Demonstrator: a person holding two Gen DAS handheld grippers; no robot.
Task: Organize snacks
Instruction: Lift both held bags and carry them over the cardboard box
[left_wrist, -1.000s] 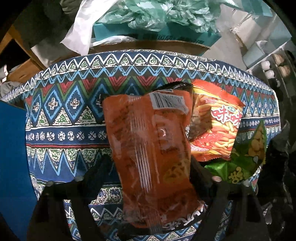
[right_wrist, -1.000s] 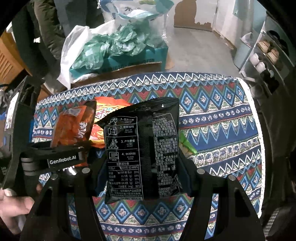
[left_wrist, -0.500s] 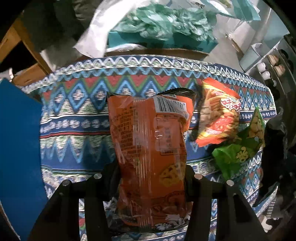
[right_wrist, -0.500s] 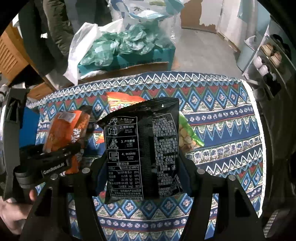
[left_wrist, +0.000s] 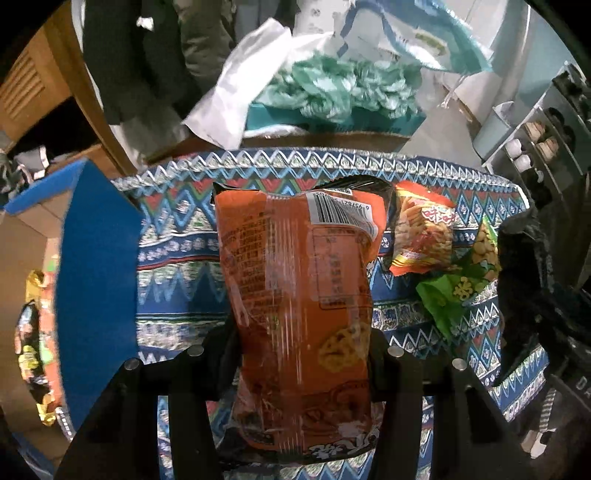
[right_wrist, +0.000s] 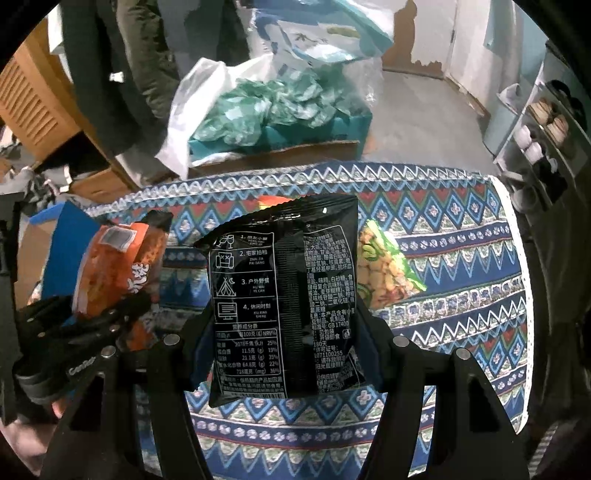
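Observation:
My left gripper (left_wrist: 301, 343) is shut on an orange snack bag (left_wrist: 299, 280), held upright above the patterned tablecloth (left_wrist: 177, 221). From the right wrist view the same orange snack bag (right_wrist: 114, 273) shows at the left in the left gripper (right_wrist: 110, 314). My right gripper (right_wrist: 284, 332) is shut on a black snack bag (right_wrist: 280, 295) with white print, also lifted over the cloth. On the table lie a red-orange bag of stick snacks (left_wrist: 421, 236) and a green bag of peas (left_wrist: 458, 284); the green bag (right_wrist: 384, 269) peeks out right of the black one.
A blue-walled cardboard box (left_wrist: 96, 266) stands at the table's left with several snack packets (left_wrist: 33, 332) inside. Behind the table sits a teal box with crumpled green plastic (left_wrist: 340, 88) and a white bag (left_wrist: 236, 103). Shelving (right_wrist: 546, 125) stands at far right.
Both grippers have risen with their bags. The left one has moved left toward the blue box, which now fills more of its view; its jaws closed tighter on the orange bag.

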